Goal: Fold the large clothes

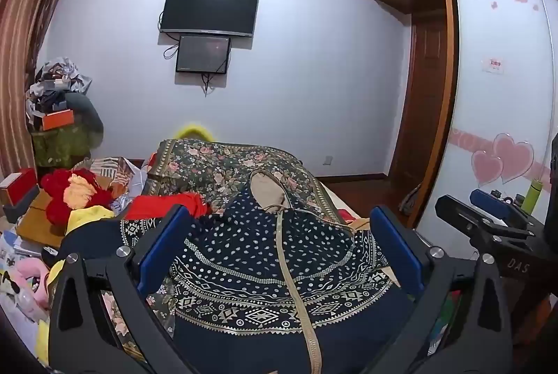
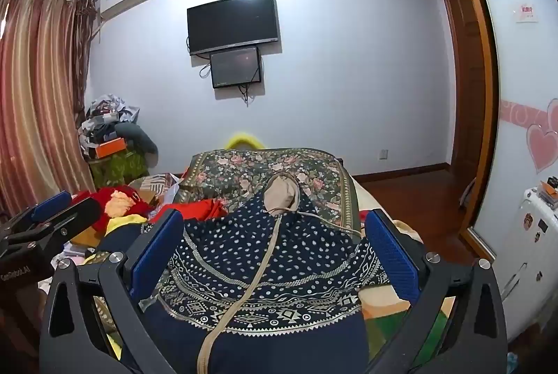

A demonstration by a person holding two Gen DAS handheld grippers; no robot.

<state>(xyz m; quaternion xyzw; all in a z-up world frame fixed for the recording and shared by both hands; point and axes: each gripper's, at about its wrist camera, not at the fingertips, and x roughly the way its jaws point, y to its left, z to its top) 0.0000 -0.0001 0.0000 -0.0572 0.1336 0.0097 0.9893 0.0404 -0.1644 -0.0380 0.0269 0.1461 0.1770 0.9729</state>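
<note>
1. My left gripper fills the lower part of the left wrist view. Its two blue-padded fingers stand wide apart, with nothing held between them.
2. My right gripper fills the lower part of the right wrist view, its blue pads likewise spread wide and holding nothing.
3. The task item, a navy hooded jacket with white dots and bands of geometric pattern, lies front-up in the lower centre of both views. It appears between the open fingers of each gripper. Whether any finger touches the cloth cannot be told.
4. The jacket's beige zipper runs down its middle. The hood, with beige lining showing, points toward the centre of the frame, away from me.
5. The jacket rests on a dark floral bedspread, which extends above it toward mid-frame.
6. In the left wrist view, the right gripper appears at the right edge, beside the jacket. In the right wrist view, the left gripper shows at the left edge.
7. A red garment lies just left of the jacket's shoulder. A heap of red and yellow items occupies the left of the frame.
8. A wall television hangs at upper centre, with a smaller screen directly below it.
9. A wooden wardrobe stands on the right side of the frame.
</note>
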